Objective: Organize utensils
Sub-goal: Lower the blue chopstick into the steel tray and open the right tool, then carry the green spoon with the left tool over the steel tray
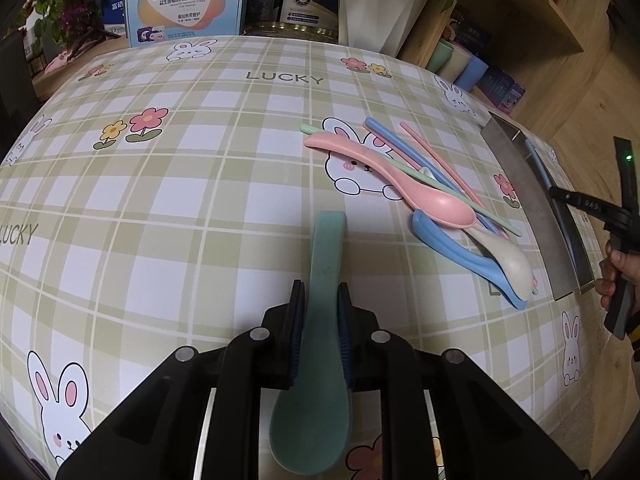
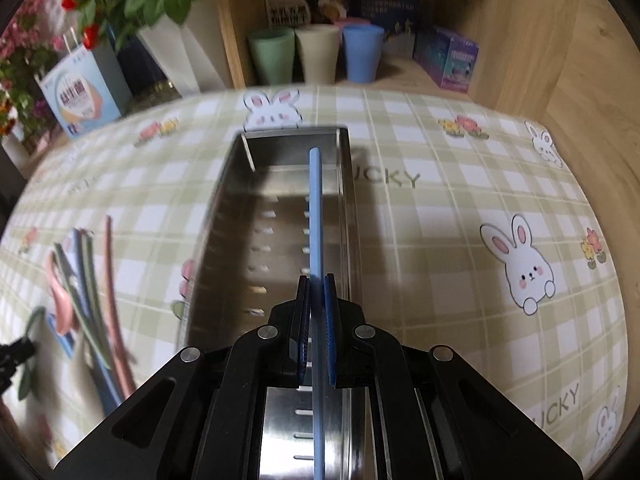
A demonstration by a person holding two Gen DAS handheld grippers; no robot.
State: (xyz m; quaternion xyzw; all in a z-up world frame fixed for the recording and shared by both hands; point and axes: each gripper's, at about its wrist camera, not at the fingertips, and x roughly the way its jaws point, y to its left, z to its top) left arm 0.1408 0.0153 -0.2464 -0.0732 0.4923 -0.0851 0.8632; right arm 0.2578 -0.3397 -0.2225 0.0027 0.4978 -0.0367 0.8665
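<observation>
Two grippers are each holding a utensil over a table covered by a checked cloth [image 1: 192, 168] printed with rabbits and flowers. On the left, the gripper [image 1: 320, 300] is clamping its pads on the handle of a green spoon [image 1: 322, 344], whose handle is pointing away over the cloth while its bowl is sitting close under the camera. On the right, the gripper [image 2: 316, 292] is squeezing a thin blue chopstick [image 2: 315, 216] between nearly closed pads, and the stick is reaching forward over a long metal tray [image 2: 236, 216] with slots in its floor; whether the tip is touching the tray cannot be told. Lying on the cloth just left of the tray is a loose heap of utensils: a pink spoon [image 1: 400, 178], a blue spoon [image 1: 452, 252], a cream spoon [image 1: 508, 264], plus pink, green and blue chopsticks crossing over them. Behind the table, three cups [image 2: 316, 54] in green, cream and blue are standing side by side on a wooden shelf, beside a white plant pot [image 1: 376, 12] and some boxes.
</observation>
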